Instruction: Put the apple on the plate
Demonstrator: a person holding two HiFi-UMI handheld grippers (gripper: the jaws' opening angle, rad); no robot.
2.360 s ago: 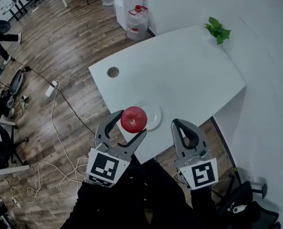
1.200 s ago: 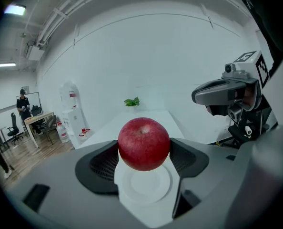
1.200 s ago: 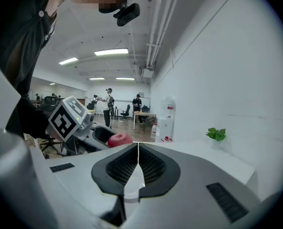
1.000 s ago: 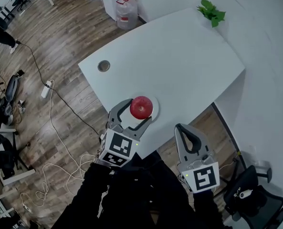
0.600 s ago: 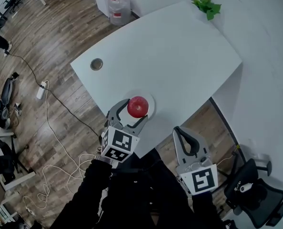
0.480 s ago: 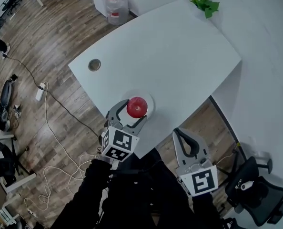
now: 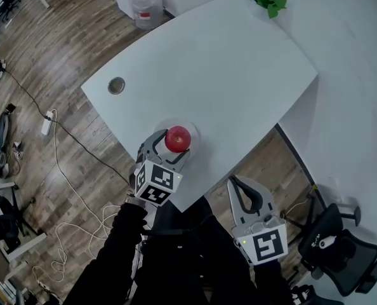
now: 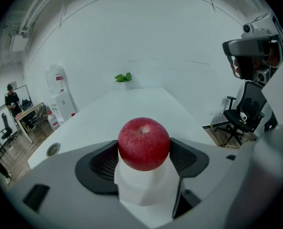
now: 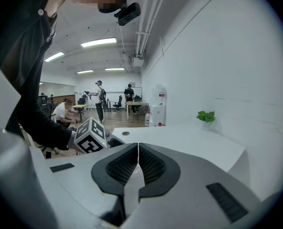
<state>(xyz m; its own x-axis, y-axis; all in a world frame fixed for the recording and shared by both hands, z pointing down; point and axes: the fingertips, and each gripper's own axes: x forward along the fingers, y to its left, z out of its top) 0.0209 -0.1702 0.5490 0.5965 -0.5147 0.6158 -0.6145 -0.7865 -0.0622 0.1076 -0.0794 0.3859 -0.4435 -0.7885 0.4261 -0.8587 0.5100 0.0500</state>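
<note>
Apple (image 7: 178,138) sits clamped in the left claw (image 8: 144,151) over the plate (image 7: 191,131); right claw (image 9: 138,159) is pressed together, empty.

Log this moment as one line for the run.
left hand-held gripper: shut on apple | apple: over plate, contact unclear | right hand-held gripper: shut, empty

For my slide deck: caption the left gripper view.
Left tool grips a red apple over a white table, plant beyond.

The left gripper (image 7: 171,146) reaches forward, jaws clamped on the apple (image 7: 178,138), while the right gripper (image 7: 238,185) sits nearer the body, jaws pressed together.
</note>
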